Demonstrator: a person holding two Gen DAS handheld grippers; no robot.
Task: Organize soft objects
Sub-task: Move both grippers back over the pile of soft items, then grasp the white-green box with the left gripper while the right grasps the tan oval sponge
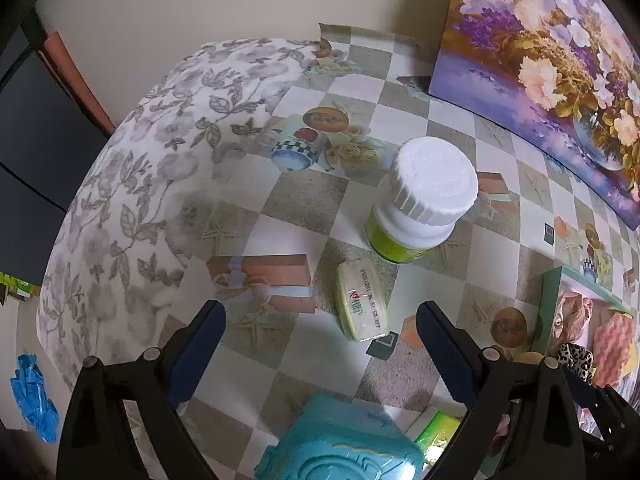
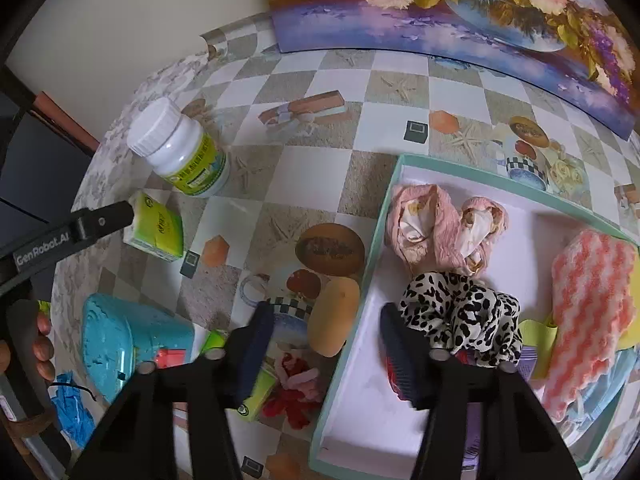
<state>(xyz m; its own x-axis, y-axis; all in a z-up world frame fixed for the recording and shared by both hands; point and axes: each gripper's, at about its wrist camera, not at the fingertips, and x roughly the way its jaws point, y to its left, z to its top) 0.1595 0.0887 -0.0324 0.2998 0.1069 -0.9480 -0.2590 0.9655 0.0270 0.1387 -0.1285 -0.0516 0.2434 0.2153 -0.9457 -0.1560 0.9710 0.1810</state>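
Observation:
My left gripper point(image 1: 320, 336) is open and empty above a small tissue pack point(image 1: 362, 300) on the table. The pack also shows in the right wrist view point(image 2: 154, 228), beside the left gripper's finger point(image 2: 100, 220). My right gripper point(image 2: 326, 344) is open and empty, straddling the left wall of a teal-rimmed white box point(image 2: 380, 208). The box holds a pink scrunchie point(image 2: 440, 228), a leopard scrunchie point(image 2: 464, 312) and a pink-white sponge cloth point(image 2: 588, 320). A tan sponge point(image 2: 334, 316) and a red-pink scrunchie point(image 2: 294, 388) lie left of the box.
A white-capped pill bottle point(image 1: 416, 204) stands behind the tissue pack. A turquoise plastic toy point(image 2: 120, 340) and a green pack point(image 2: 256, 392) lie near the front. A flower painting point(image 2: 460, 12) leans at the back. A blue glove point(image 1: 32, 396) lies off the table's left edge.

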